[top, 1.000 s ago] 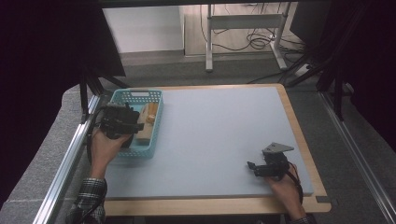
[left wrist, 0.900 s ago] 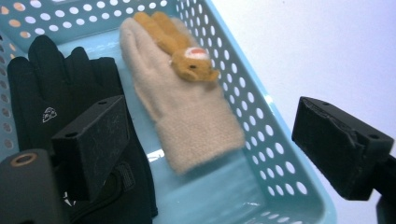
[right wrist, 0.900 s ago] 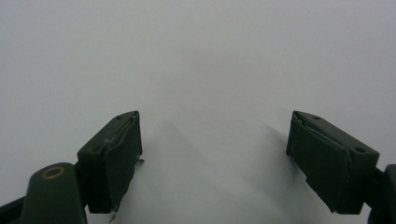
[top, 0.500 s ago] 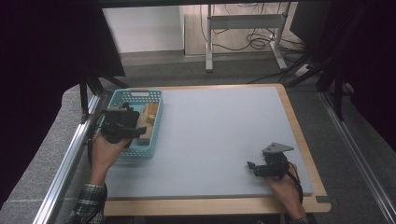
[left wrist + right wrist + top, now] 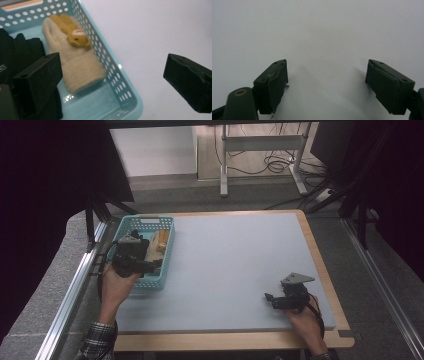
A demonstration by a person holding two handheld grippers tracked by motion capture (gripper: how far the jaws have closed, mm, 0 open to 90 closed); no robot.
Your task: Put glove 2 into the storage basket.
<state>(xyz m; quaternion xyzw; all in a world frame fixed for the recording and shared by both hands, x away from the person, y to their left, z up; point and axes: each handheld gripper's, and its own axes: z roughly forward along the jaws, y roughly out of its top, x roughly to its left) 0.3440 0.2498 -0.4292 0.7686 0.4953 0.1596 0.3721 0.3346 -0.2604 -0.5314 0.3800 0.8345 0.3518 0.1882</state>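
Your left tool [image 5: 112, 75] hangs wide open, empty, over the blue basket's [image 5: 125, 100] cream glove [image 5: 75, 67] near the desk's [image 5: 225, 265] left edge; your right tool [image 5: 325, 85] rests open, empty, near its front right corner.

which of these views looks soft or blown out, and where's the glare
Left gripper view: the cream glove is fairly sharp, the near jaws blur, and glare glints on the blue basket rim. Right gripper view: the table is a washed-out pale field with soft shadows under the open right tool. High view: dark surroundings, evenly lit mat, left tool slightly soft.
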